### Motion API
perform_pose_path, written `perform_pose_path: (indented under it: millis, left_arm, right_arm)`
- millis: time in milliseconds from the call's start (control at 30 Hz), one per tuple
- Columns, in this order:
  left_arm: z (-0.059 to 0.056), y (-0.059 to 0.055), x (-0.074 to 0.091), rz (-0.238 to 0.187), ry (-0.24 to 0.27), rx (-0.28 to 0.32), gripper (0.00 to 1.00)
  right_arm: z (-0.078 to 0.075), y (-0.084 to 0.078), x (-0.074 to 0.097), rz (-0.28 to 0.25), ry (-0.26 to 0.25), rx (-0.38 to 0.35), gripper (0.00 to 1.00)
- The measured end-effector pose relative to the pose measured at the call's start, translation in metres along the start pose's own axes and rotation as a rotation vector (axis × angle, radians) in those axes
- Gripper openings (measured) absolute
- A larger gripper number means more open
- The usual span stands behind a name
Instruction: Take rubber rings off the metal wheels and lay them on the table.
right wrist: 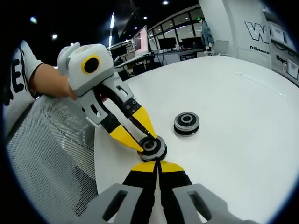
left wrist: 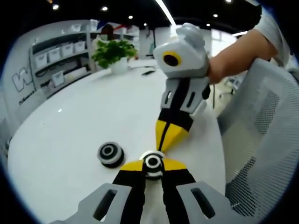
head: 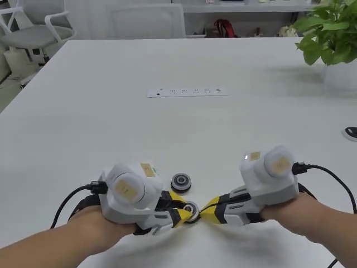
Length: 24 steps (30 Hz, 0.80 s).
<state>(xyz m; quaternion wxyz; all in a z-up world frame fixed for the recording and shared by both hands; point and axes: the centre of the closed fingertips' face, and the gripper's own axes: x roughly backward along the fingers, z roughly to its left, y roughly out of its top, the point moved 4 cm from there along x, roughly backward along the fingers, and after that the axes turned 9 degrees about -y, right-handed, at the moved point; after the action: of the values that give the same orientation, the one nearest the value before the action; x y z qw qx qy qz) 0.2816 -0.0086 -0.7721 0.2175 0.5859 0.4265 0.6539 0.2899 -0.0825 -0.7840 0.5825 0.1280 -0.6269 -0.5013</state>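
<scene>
A small metal wheel [head: 190, 210] with a black rubber ring sits clamped between the yellow tips of my left gripper [head: 186, 213], just above the white table [head: 167, 134]. In the left gripper view that wheel [left wrist: 153, 161] faces the camera between the left gripper's [left wrist: 153, 167] jaws. My right gripper [head: 205, 211] comes in from the opposite side, jaws pressed together, tips against the wheel's rim [right wrist: 154, 147]; whether they pinch the ring is unclear. A second ringed wheel [head: 181, 181] lies flat on the table just beyond.
A white power strip [head: 188, 91] lies mid-table. A potted plant [head: 329, 33] stands at the far right, and a dark object [head: 351, 133] sits at the right edge. A mesh chair [left wrist: 261, 140] is close behind the table's near edge.
</scene>
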Motion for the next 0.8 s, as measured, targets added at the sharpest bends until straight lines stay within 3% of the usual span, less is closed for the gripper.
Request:
perform_pose_path:
  millis: [300, 433, 800]
  left_arm:
    - [0.0001, -0.0001, -0.0003, 0.002, 0.006, 0.005, 0.12]
    - [-0.0002, 0.0003, -0.0008, 0.006, 0.009, 0.008, 0.12]
    - [-0.0004, 0.0015, -0.0014, 0.025, 0.014, -0.002, 0.11]
  right_arm:
    - [-0.0020, 0.0011, 0.0022, -0.009, 0.006, -0.110, 0.00]
    - [-0.0034, 0.0071, 0.0038, -0.050, 0.016, -0.183, 0.00]
    - [-0.0011, 0.0092, 0.0028, -0.051, 0.023, -0.174, 0.00]
